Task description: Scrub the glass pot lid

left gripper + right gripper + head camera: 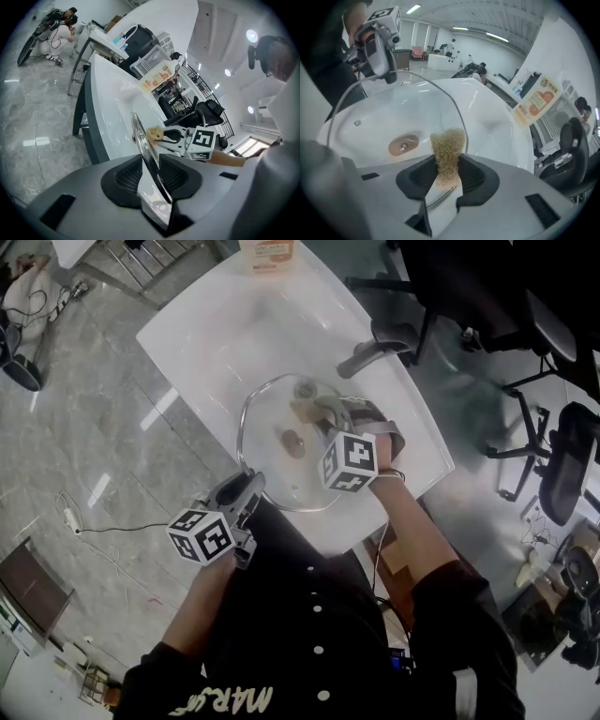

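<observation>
A round glass pot lid (281, 442) with a metal rim is held over the white sink (216, 324). My left gripper (246, 486) is shut on the lid's near rim; in the left gripper view the lid (143, 140) stands edge-on between the pads. My right gripper (314, 413) is shut on a tan fibrous scrub pad (447, 152), which rests against the lid's glass (393, 112). The brown lid knob (403, 145) shows through the glass. The pad (154, 134) also shows in the left gripper view, beside the lid.
A faucet (370, 354) stands at the sink's right edge. An orange-labelled carton (267, 254) sits at the far end of the counter. Black office chairs (553, 456) stand to the right. Grey marble floor (84, 456) lies to the left.
</observation>
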Motion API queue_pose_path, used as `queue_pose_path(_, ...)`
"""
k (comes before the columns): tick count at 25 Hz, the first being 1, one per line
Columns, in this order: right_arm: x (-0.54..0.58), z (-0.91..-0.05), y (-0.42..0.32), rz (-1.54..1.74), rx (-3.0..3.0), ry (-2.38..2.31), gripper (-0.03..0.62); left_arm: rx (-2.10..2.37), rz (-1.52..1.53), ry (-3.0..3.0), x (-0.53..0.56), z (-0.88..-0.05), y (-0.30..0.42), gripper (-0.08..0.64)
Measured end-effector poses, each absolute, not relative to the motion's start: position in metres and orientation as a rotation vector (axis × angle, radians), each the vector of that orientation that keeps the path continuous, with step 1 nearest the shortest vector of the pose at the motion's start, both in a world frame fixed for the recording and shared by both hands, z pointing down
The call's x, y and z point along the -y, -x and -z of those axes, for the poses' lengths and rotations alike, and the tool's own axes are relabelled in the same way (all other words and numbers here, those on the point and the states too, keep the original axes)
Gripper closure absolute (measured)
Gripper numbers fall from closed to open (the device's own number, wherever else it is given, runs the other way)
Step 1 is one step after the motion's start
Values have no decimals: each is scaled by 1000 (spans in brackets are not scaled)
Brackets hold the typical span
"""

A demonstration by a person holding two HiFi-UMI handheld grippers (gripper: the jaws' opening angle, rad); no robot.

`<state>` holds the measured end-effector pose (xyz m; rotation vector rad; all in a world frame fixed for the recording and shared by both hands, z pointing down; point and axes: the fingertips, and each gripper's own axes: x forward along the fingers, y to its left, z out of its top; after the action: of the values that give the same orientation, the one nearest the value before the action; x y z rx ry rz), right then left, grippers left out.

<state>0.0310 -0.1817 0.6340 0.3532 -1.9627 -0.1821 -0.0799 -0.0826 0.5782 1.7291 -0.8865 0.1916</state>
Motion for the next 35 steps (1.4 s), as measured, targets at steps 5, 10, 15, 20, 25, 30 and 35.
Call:
queue_pose_path(5, 216, -644, -17, 340, 1948, -478, 448, 871, -170, -1724, 84, -579, 78, 433)
queue_pose_path(10, 227, -651, -10, 439, 1930, -531, 448, 852, -163, -1737, 86, -579, 79, 433)
queue_pose_path(15, 227, -656, -6, 466, 1922, -549, 448, 846, -160, -1737, 88, -580, 80, 428)
queue_pose_path(20, 216, -661, -2, 489, 1920, -496, 448, 845, -165, -1747, 87, -580, 79, 425)
queue_pose_path(25, 208, -664, 1, 484, 1919, -441, 448, 845, -158, -1744, 88, -581, 81, 423)
queue_pose_path(30, 191, -665, -1, 479, 1907, -355, 448, 853, -160, -1745, 88, -580, 81, 422)
queue_pose_path(35, 170, -665, -4, 466, 1903, -256, 448, 859, -166, -1748, 87, -582, 82, 422)
